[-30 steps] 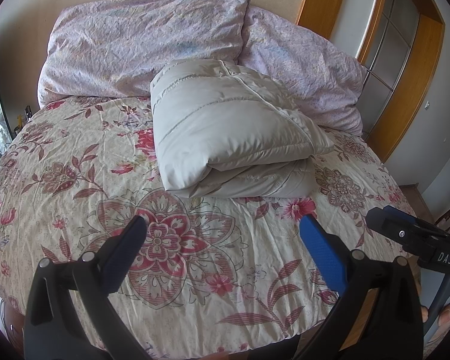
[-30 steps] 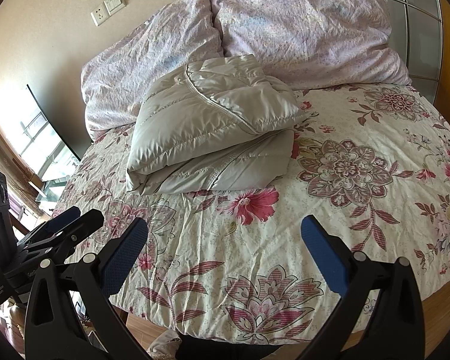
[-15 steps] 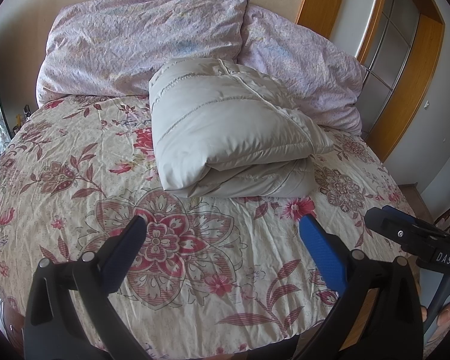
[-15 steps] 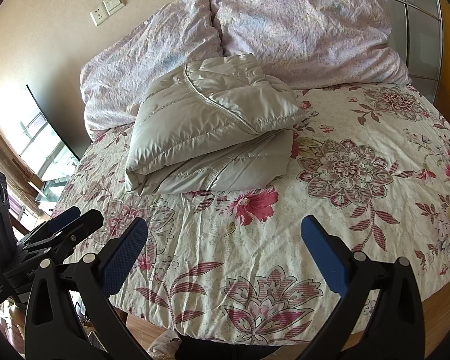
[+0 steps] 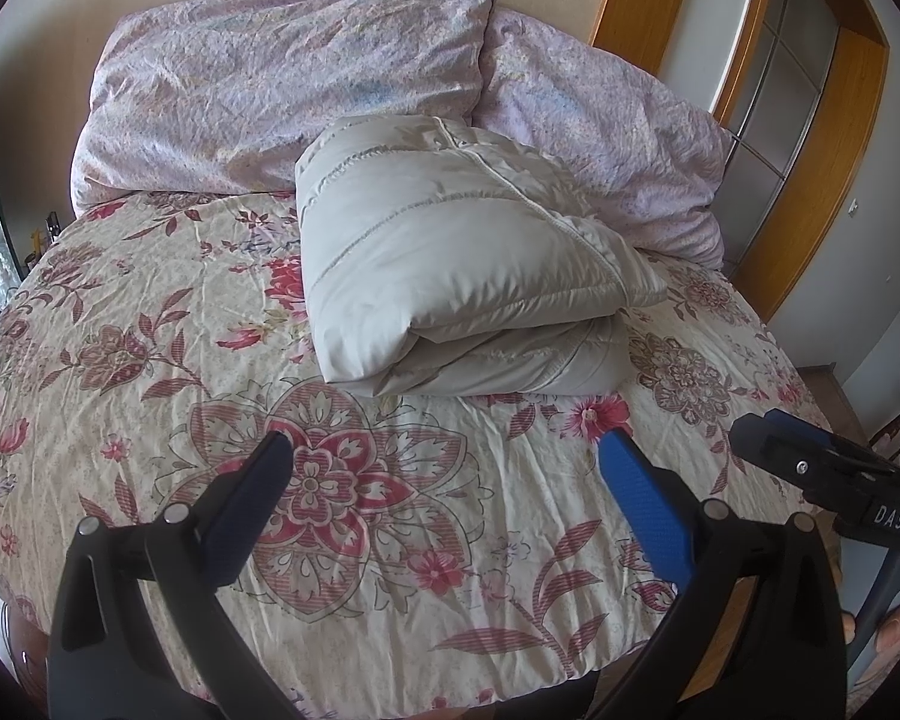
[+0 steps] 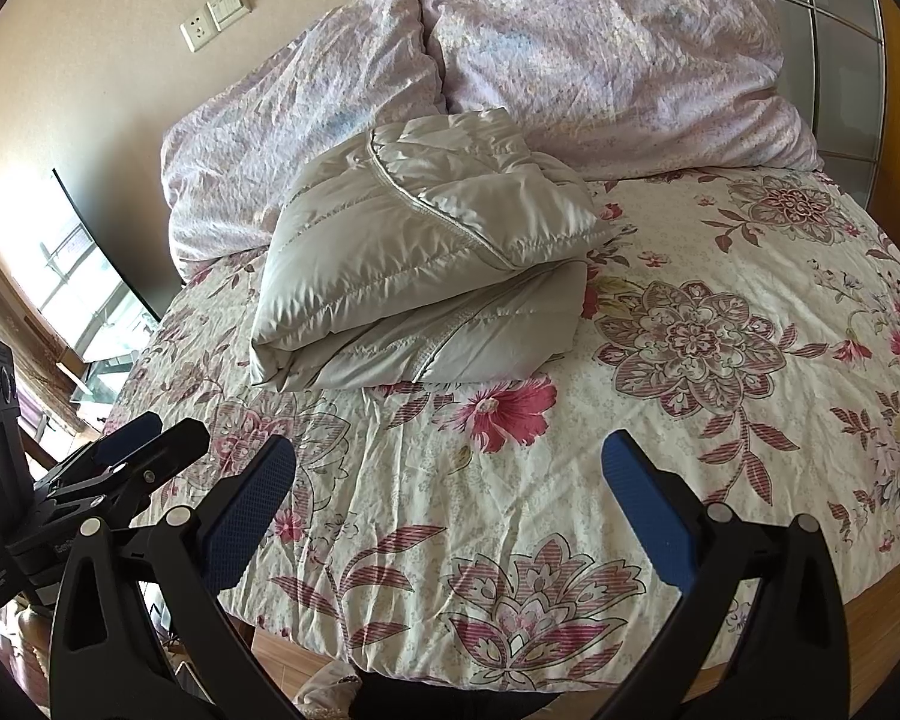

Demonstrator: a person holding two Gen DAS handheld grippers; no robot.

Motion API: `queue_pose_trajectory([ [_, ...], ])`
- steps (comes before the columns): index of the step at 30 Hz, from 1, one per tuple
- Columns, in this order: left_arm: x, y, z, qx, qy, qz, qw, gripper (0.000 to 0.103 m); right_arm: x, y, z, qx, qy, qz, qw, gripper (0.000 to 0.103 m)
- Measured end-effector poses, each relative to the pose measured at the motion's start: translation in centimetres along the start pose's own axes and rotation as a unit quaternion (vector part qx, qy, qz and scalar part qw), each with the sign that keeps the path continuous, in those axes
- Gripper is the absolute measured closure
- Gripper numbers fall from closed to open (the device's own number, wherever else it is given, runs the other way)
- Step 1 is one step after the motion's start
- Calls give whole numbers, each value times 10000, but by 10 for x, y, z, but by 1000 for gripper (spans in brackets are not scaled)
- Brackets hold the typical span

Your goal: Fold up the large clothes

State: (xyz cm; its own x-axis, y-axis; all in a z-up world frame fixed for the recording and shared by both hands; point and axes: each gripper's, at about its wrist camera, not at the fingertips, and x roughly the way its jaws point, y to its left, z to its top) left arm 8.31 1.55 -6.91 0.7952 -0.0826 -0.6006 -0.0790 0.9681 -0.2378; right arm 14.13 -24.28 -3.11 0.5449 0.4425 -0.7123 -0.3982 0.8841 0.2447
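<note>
Floral bedspread (image 5: 150, 324) under two lilac pillows (image 5: 282, 90), folded grey puffer jacket (image 5: 450, 264) lying mid-bed against them (untouched), left gripper (image 5: 444, 468) low at the near edge, jaws spread wide, empty, right gripper (image 6: 450, 468) level beside it, likewise agape, well apart from the jacket.

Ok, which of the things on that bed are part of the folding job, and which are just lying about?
Part of the job:
- grey puffer jacket, already folded into a bundle on the floral bedspread
- left gripper and right gripper, both open and empty, short of the jacket

Just there:
- two lilac pillows behind the jacket
- wall socket and switch
</note>
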Motion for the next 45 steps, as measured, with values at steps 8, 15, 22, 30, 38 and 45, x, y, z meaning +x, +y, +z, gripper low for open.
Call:
queue_pose_trajectory([
  [8,1,0,1,1,18,-50,10000,2,0,0,0,1,1,1,10000,1],
  [15,1,1,0,2,39,-47,10000,2,1,0,0,10,13,-8,10000,1],
  [22,2,0,-2,12,27,-85,10000,2,3,-1,-1,26,29,-10,10000,1],
  [30,2,0,-1,28,19,-103,9999,2,3,-1,-1,32,31,-16,10000,1],
  [38,3,1,-1,7,40,-103,9999,2,4,0,-2,25,43,-17,10000,1],
  [45,3,1,-1,13,31,-112,9999,2,4,-1,-2,30,47,-15,10000,1],
])
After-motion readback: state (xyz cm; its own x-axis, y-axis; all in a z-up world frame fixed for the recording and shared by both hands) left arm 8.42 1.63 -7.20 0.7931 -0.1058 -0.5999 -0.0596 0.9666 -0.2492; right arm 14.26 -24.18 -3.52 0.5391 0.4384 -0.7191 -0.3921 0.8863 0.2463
